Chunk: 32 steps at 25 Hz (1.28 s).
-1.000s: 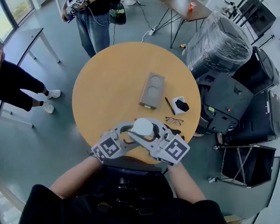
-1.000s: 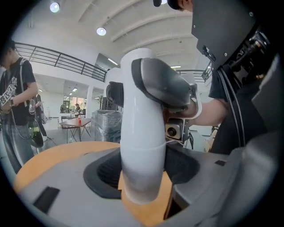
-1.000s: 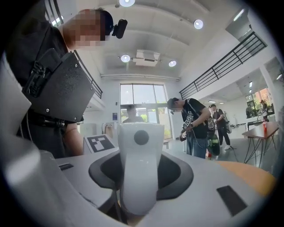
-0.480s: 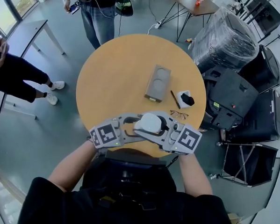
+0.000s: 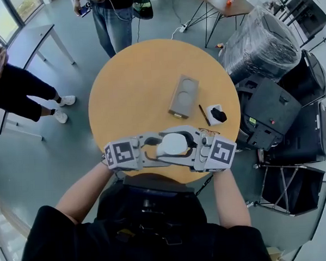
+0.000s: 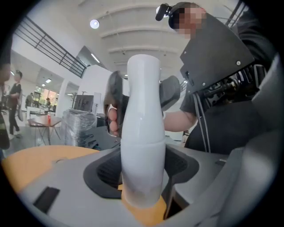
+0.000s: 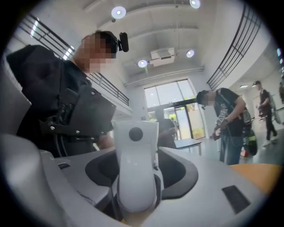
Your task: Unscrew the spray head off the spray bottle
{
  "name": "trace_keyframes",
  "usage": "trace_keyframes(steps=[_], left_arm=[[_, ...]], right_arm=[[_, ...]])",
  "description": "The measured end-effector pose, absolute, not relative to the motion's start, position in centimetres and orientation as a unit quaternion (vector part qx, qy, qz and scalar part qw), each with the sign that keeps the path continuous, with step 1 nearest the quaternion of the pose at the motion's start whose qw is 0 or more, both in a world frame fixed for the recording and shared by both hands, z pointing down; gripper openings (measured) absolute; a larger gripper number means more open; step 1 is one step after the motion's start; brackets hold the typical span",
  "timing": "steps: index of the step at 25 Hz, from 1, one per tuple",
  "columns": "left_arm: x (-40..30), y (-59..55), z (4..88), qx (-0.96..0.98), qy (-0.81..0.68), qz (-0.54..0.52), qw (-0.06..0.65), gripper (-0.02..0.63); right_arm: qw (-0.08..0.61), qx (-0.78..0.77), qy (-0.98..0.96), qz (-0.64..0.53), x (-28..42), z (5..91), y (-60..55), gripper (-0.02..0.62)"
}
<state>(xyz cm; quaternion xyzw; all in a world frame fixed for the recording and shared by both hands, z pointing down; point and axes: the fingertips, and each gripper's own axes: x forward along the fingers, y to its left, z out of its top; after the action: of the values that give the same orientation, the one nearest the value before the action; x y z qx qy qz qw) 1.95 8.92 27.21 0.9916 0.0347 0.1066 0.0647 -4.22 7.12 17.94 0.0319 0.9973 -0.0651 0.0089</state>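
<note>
The white spray bottle [image 5: 172, 144] is held over the near edge of the round wooden table [image 5: 133, 85], between the two grippers, which are brought in from opposite sides. Its smooth body [image 6: 143, 133] is clamped by the left gripper [image 5: 153, 148], whose jaws stand fairly wide with the dark pads [image 6: 177, 164] pressed against the bottle's sides. The spray head [image 7: 135, 164] is seen between the jaws of the right gripper [image 5: 190, 147], its round nozzle turned toward that gripper's camera. These jaws are opening, and a dark gap is seen between the pads and the head on either side.

Farther in from the near edge, toward the table's right side, a grey oblong block [image 5: 183, 96] with two round recesses is laid. Just to its right a dark pen [image 5: 204, 114] is placed, and beside the pen a small white box holding something black [image 5: 216, 114]. A pair of glasses [image 5: 208, 132] lies near the right edge, close to the right gripper.

Beyond the far edge a person in jeans [image 5: 113, 20] is standing, and another person [image 5: 8, 86] is seen well off the left edge.
</note>
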Motion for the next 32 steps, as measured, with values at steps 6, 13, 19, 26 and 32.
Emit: trace_keyframes(steps=[6,13,19,26,32], left_arm=[[1.5,5.7,27.2,0.989,-0.092,0.105,0.039,0.305],[0.5,1.4,26.3,0.965,-0.245,0.078,0.055,0.305],[0.3,-0.2,26.4,0.946,-0.308,0.085,0.05,0.305],[0.9,0.7,26.9,0.953,-0.285,0.095,0.041,0.305],[1.3,2.4,25.9,0.976,-0.197,0.08,0.04,0.304]], right_arm=[[0.003,-0.131,0.989,-0.066,-3.2,18.6,2.7,0.402],[0.007,-0.333,0.939,-0.085,-2.1,18.9,-1.0,0.41],[0.001,-0.381,0.916,-0.124,-2.0,19.9,-1.9,0.344],[-0.029,-0.331,0.939,-0.093,-2.8,20.1,-0.6,0.247],[-0.009,-0.228,0.969,-0.092,-3.0,18.6,1.4,0.227]])
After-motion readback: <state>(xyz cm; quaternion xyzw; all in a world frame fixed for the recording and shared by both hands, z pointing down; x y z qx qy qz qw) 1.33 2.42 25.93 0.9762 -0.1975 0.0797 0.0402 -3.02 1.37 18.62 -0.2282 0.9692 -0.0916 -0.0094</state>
